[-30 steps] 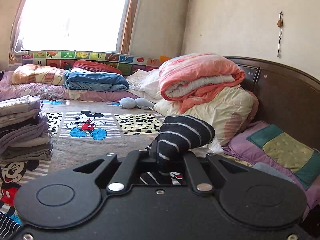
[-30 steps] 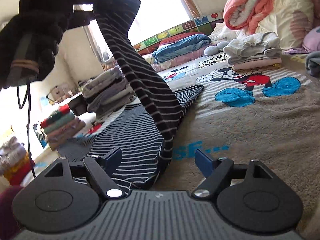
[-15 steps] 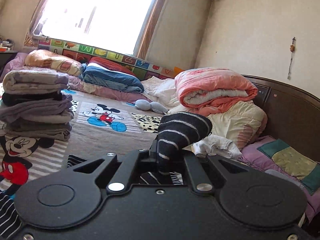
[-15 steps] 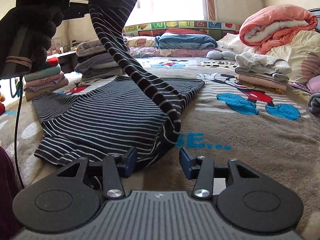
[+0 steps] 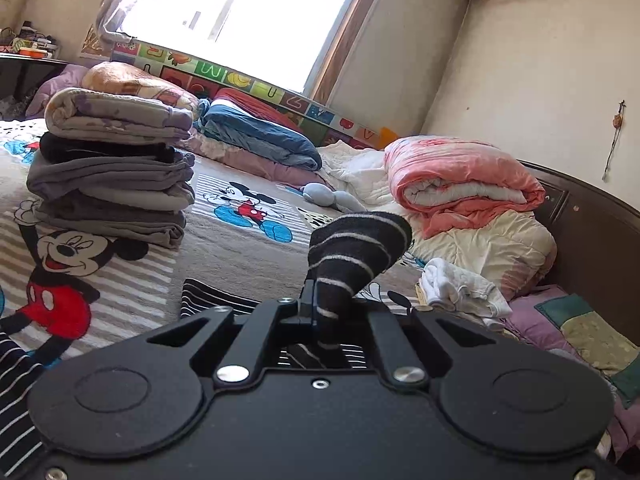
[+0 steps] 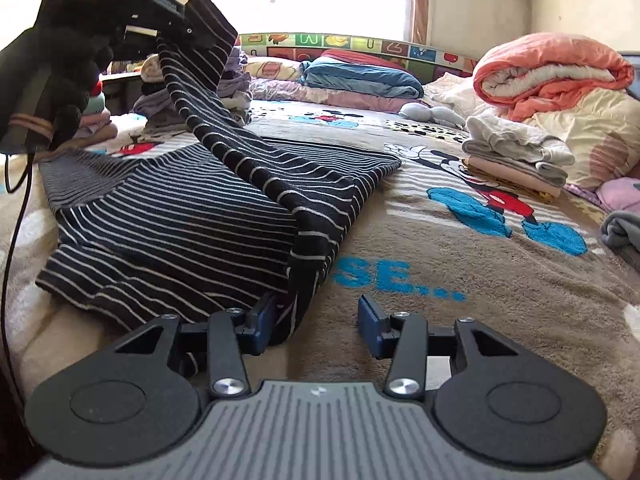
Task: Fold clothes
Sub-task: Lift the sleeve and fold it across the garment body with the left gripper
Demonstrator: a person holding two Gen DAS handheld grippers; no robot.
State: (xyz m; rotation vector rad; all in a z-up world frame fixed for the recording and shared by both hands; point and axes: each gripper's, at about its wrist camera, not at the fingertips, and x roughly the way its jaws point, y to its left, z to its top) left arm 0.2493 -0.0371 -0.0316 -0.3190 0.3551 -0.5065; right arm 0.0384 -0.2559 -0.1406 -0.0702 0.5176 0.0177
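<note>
Striped shirt (image 6: 168, 216): black, thin white stripes, sleeve lifted by left gripper (image 6: 182, 26).

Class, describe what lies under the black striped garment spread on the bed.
The striped garment rests on the Mickey Mouse blanket, while the left gripper lifts one sleeve. The print and anything else beneath the garment are covered, so they cannot be seen.

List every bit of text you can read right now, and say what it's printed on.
"SE..." in blue letters on the Mickey Mouse blanket, just beyond the open right gripper.
"W" on one tile of the alphabet mat under the window; its other letters are too distorted to read.
No text shows on the striped shirt held by the left gripper, nor on the folded stacks.
</note>
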